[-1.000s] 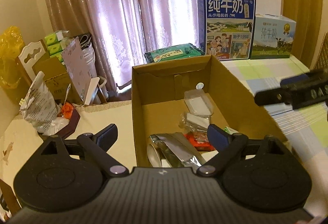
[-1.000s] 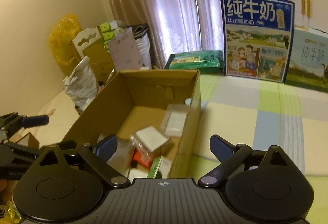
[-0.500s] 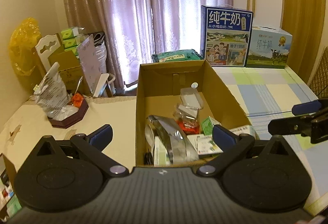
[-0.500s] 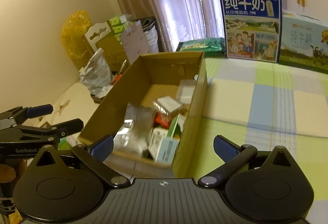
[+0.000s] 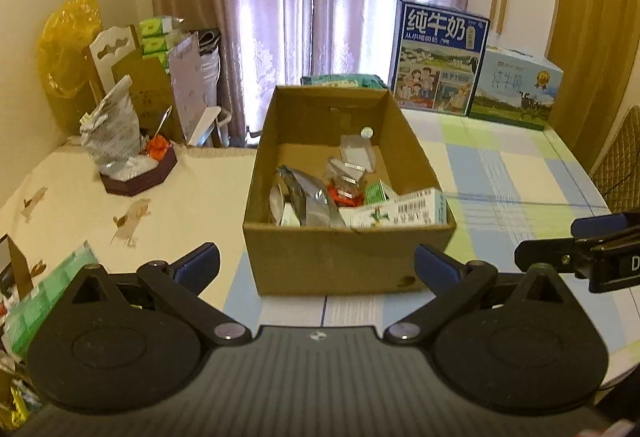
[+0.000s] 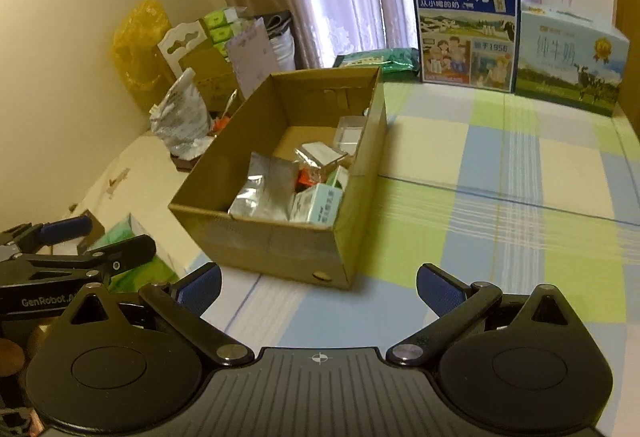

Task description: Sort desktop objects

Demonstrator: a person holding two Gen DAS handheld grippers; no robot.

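Observation:
An open cardboard box (image 5: 340, 257) (image 6: 276, 241) stands on the checked tablecloth. Inside lie a silver foil pouch (image 5: 312, 203) (image 6: 264, 193), a white and green carton (image 5: 396, 213) (image 6: 318, 203), a red packet (image 5: 340, 195) and clear plastic cases (image 5: 356, 153) (image 6: 322, 153). My left gripper (image 5: 318, 263) hangs open and empty in front of the box's near wall. My right gripper (image 6: 318, 283) is also open and empty, near the box's front right corner. Each gripper shows at the edge of the other's view.
Two milk cartons (image 5: 438, 55) (image 6: 570, 57) and a green pack (image 6: 376, 59) stand at the back by the curtain. A dark tray with a crumpled bag (image 5: 120, 141) and stacked boxes sit far left. A green packet (image 5: 44, 289) lies near left. A wicker chair (image 5: 622, 161) is at the right.
Both grippers have pulled back and up from the box, so the whole box now shows. They stay open and empty. The box contents look unchanged.

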